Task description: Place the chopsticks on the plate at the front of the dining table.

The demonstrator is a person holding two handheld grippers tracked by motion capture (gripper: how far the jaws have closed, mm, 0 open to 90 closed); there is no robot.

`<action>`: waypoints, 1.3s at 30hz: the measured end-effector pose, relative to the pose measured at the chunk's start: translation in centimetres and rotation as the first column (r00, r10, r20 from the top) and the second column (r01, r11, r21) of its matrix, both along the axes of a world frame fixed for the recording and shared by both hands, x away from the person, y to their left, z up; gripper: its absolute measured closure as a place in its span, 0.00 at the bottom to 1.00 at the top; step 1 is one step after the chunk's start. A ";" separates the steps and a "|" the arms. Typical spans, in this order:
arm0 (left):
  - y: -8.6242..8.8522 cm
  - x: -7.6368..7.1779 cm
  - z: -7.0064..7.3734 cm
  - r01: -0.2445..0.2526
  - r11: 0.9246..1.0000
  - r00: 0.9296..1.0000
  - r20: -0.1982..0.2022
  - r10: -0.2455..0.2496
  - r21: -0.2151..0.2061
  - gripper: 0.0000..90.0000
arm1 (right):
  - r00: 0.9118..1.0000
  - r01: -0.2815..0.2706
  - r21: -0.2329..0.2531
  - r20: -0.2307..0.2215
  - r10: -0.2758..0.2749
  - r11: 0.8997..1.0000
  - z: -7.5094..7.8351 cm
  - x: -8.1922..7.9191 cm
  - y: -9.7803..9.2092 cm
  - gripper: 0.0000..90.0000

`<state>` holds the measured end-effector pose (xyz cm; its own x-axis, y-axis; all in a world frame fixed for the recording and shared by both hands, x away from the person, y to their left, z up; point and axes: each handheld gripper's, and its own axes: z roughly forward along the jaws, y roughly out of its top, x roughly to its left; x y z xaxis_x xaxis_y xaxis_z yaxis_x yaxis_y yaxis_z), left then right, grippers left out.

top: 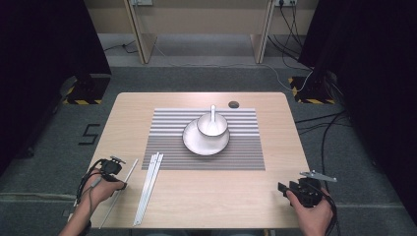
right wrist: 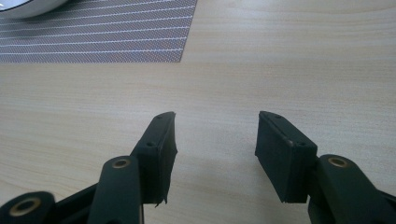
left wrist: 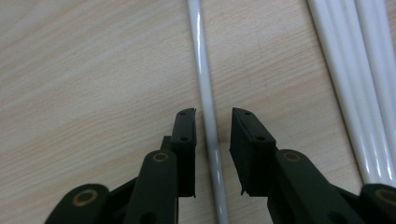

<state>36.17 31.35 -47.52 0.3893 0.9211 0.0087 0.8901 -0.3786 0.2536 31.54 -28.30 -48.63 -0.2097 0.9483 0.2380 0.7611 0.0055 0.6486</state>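
Clearly your desk [top: 206, 196] carried the striped placemat [top: 167, 147], with the plate [top: 196, 145], bowl [top: 219, 128] and spoon [top: 213, 112] on it. Left of the placemat lay the chopstick bundle [top: 150, 184], and left of that the single white chopstick [left wrist: 205, 93]. Your left gripper [left wrist: 212, 114] straddled it, jaws narrowly parted, gripping nothing. Your right gripper [right wrist: 215, 123], right of the placemat, gaped wide and empty. Closing off-centre could roll that slick chopstick away, I'd judge.
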 end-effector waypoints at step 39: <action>-0.5 2.3 -0.3 0.013 0.998 0.983 -0.182 -0.003 0.054 0.88 | 1.000 -0.002 0.004 -0.013 0.002 1.000 -0.1 0.0 0.1 0.53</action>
<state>38.50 30.89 -47.80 0.3966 0.9179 -0.0129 0.9163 -0.3950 0.0666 31.58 -28.18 -48.71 -0.2086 0.9470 0.2442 0.7696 0.0049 0.6386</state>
